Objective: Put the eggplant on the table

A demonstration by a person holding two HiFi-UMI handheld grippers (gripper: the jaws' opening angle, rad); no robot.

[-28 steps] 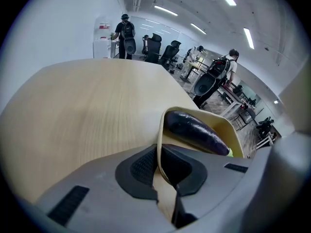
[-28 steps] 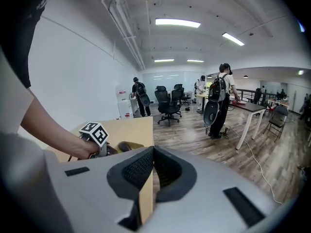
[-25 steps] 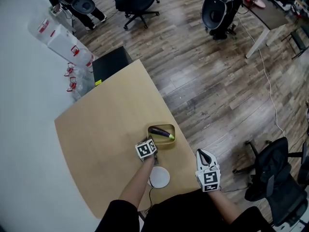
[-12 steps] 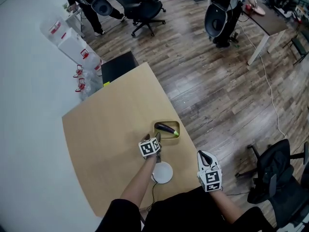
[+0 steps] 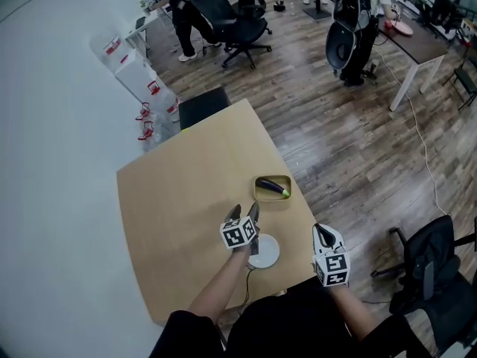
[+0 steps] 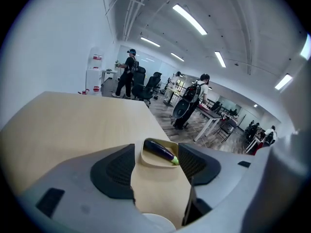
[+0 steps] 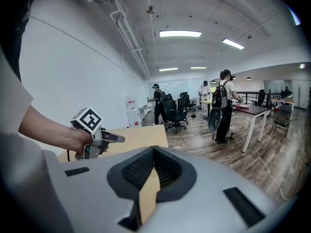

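Holding nothing, you have both grippers near the table's (image 5: pixel 179 200) near edge.
Your right gripper (image 5: pixel 320 231), at three o'clock, has its jaws together. Your left gripper (image 5: pixel 246 209) hovers by a white disc (image 5: pixel 266 253), jaws opening with nothing between them. Beyond it, at one o'clock, the eggplant (image 5: pixel 272 187) lies in a tan dish (image 5: pixel 264 196) on the table.

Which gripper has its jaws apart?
The left gripper: its jaws are opening, wide apart, nothing gripped; the eggplant in a tan dish shows through the gap. The right gripper has jaws meeting at the tips.
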